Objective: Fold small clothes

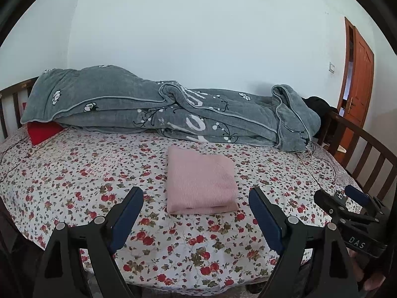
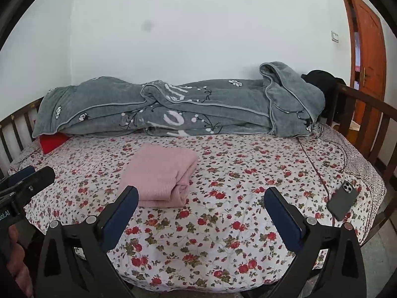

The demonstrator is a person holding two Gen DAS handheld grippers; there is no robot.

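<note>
Pink knitted garment, folded into a compact rectangle, lying on the floral bedsheet toward the near half of the bed. Its layered fold edges face the rig, which I judge to be the resting state of a finished fold: the stack is flat, squared and touched by nothing. Both tools are mine to steer, and I hold them clear of the garment so that the folds are not disturbed. The left gripper sits just on the near side of the garment, fingers spread wide and empty. The right gripper stands near the garment's right-hand corner, its fingers likewise parted with nothing between them. Beyond the garment, a rumpled grey blanket runs along the wall, pushed back, I judge, to leave working room; a red cushion shows under its left end. Well to the garment's right, a grey smartphone lies near the bed's edge, out of the folding area.
</note>
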